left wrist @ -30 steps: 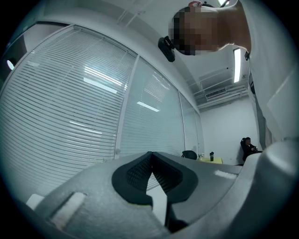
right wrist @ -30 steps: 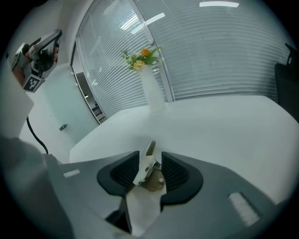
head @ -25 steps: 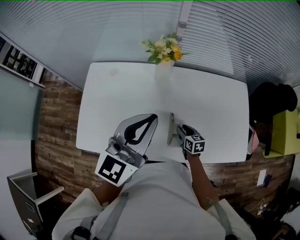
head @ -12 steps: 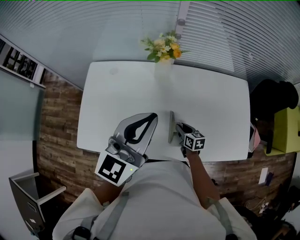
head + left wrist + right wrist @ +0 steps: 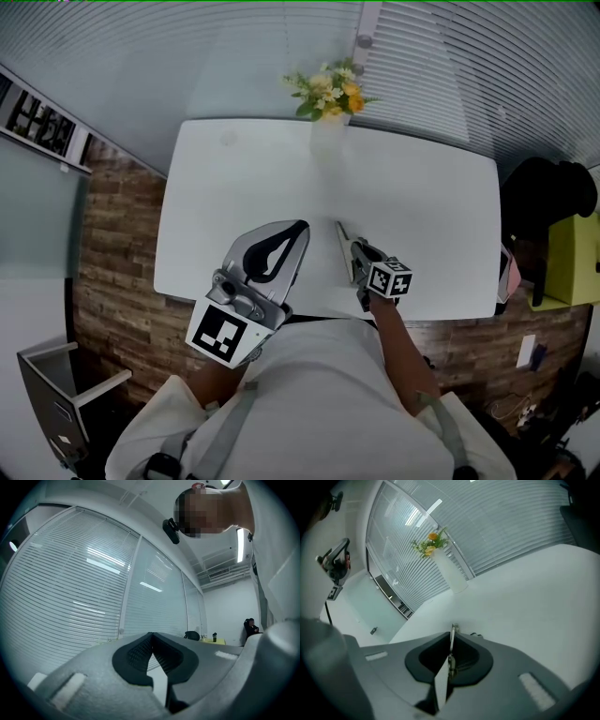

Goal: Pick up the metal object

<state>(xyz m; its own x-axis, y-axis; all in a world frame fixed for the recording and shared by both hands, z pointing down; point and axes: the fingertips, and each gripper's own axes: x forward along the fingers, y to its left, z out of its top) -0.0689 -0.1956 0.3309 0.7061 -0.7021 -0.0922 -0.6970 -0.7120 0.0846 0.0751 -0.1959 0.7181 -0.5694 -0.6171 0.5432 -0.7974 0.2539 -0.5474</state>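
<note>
Right tongs (image 5: 450,662) have just been closing and now pinch the thin metal object (image 5: 453,631) edge-on between their 2 pads, its far end poking past the tips. They slope down toward the desk (image 5: 422,206), probably to catch so flat a piece. Lifted clear yet? Cannot tell. Left tongs (image 5: 151,639) pressed together, empty, level, parked alongside, out of the way.

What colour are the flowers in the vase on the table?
The flowers are yellow and orange, with green leaves; clearest in the head view.
</note>
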